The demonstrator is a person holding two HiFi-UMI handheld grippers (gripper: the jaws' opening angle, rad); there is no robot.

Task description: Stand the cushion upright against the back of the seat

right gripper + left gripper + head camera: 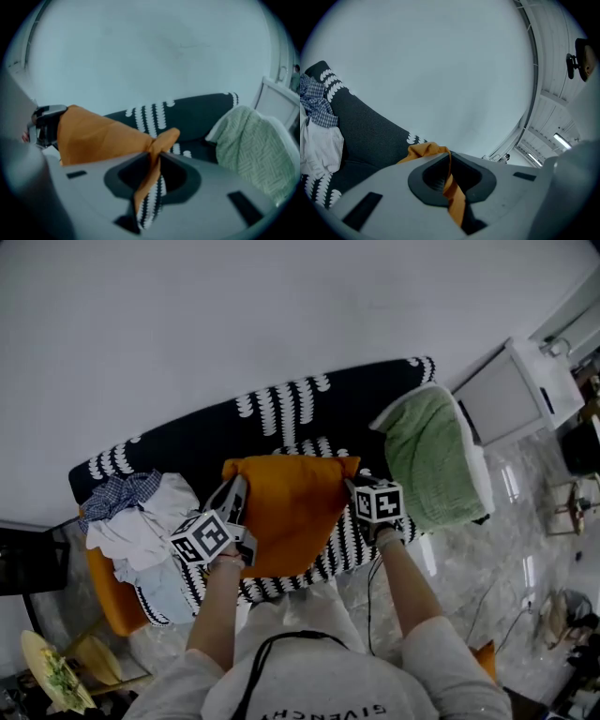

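The orange cushion [291,507] is held up in front of the black sofa back [309,418], its top edge near the backrest and its lower part over the striped seat [347,542]. My left gripper [234,491] is shut on the cushion's left corner; in the left gripper view a fold of orange fabric [453,194] runs between the jaws of the left gripper [449,168]. My right gripper [354,488] pinches the right corner. In the right gripper view the bunched orange cushion [93,136] narrows into the right gripper [157,161].
A green blanket [431,456] is draped over the sofa's right end. A heap of white and checked clothes [141,521] lies on the left end, above another orange cushion [108,592]. A white cabinet [520,385] stands at the right, and a small table with a plate [56,671] at the lower left.
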